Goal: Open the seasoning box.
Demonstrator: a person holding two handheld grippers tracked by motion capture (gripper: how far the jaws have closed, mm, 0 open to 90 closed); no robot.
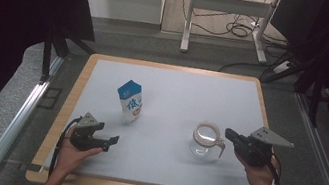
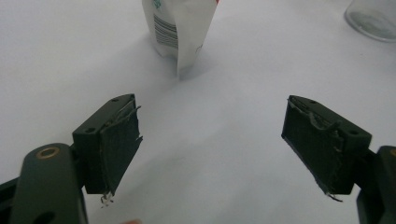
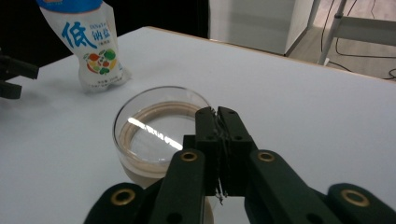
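A blue-and-white printed pouch stands upright left of the table's middle. In the left gripper view the pouch is straight ahead. My left gripper rests near the front left, apart from the pouch. Its jaws stand wide open over bare table. A clear glass jug with a tan rim sits at the front right. My right gripper points left at the jug's right side. In the right gripper view its jaws are pressed together at the near rim of the jug, and I see nothing between them.
The white table top has a wooden border. Behind it stand a metal desk frame and loose floor cables. Black curtains hang at both sides. The pouch and the left gripper appear beyond the jug.
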